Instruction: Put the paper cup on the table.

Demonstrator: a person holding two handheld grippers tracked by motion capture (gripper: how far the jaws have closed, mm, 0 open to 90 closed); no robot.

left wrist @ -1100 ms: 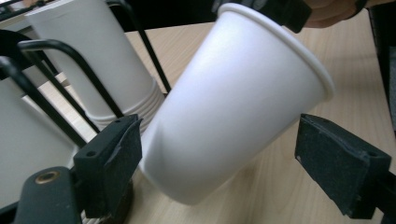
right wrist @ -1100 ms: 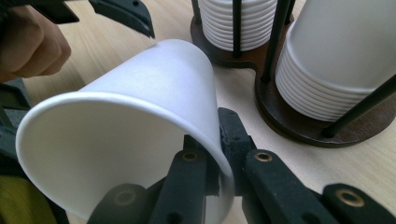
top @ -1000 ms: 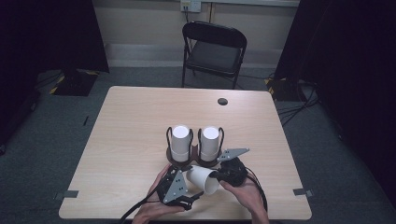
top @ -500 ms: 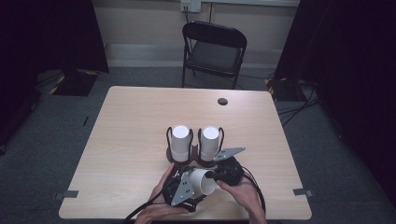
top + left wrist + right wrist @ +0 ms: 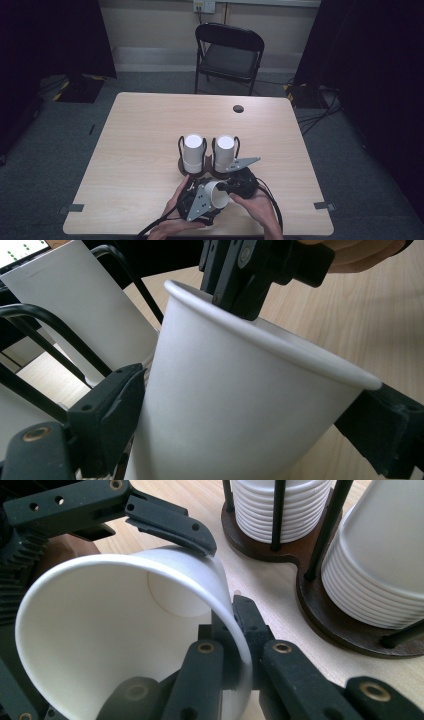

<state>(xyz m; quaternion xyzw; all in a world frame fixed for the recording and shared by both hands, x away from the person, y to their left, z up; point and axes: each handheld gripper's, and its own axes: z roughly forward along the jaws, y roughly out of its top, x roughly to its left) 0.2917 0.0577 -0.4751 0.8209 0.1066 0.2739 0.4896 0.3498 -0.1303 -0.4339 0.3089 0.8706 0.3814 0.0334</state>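
Observation:
A single white paper cup [image 5: 216, 196] lies tilted near the table's front edge, held between both grippers. My left gripper [image 5: 199, 202] is shut on its body, with a jaw pressing each side of the cup [image 5: 240, 405]. My right gripper [image 5: 232, 189] is shut on the rim [image 5: 235, 625], one jaw inside the cup and one outside. Just behind stands a dark wooden holder [image 5: 197, 171] with black rods. It holds two upside-down stacks of white cups [image 5: 193, 151] [image 5: 225, 151]. The nearer stacks [image 5: 380, 565] [image 5: 280, 505] sit close beside the held cup [image 5: 100, 630].
The light wooden table [image 5: 140, 135] has a small dark round grommet [image 5: 238, 108] at its far right. A black folding chair [image 5: 230, 50] stands beyond the far edge. Cables trail off the front edge from both grippers.
My left gripper has moved right and closed around the cup's body. The right gripper has kept hold of the rim and shifted only slightly.

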